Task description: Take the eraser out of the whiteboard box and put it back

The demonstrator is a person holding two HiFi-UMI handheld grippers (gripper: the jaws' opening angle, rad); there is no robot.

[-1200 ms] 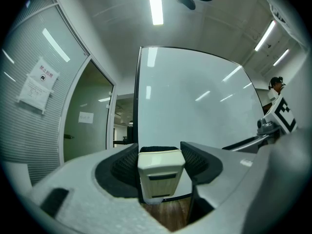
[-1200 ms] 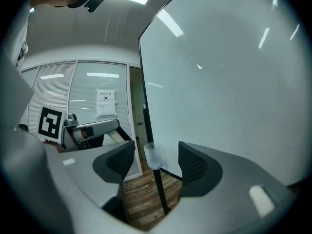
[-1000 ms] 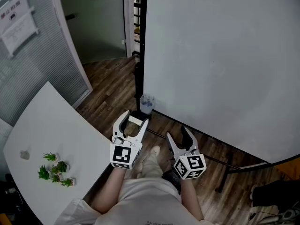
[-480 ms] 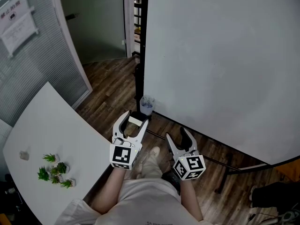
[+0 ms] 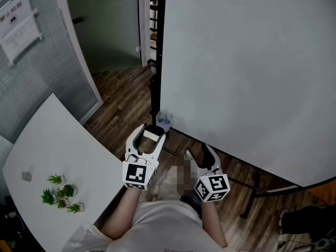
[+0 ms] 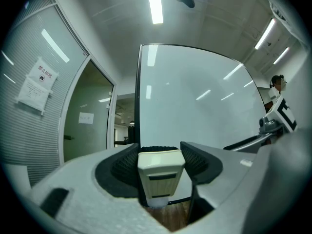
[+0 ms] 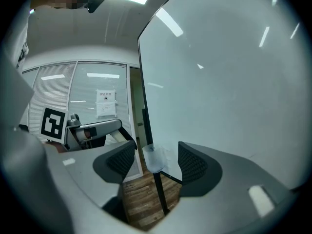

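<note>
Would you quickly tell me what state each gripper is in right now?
Left gripper: closed on the eraser.
Right gripper: open, holding nothing.

It was an office meeting room: a large white whiteboard (image 5: 247, 72) on a black stand at right, a glass partition with grey slatted blinds (image 5: 42, 72) and white paper notices (image 5: 18, 28) far left, a curved white table (image 5: 58, 146) near left, and long ceiling strip lights (image 6: 155, 4).
</note>
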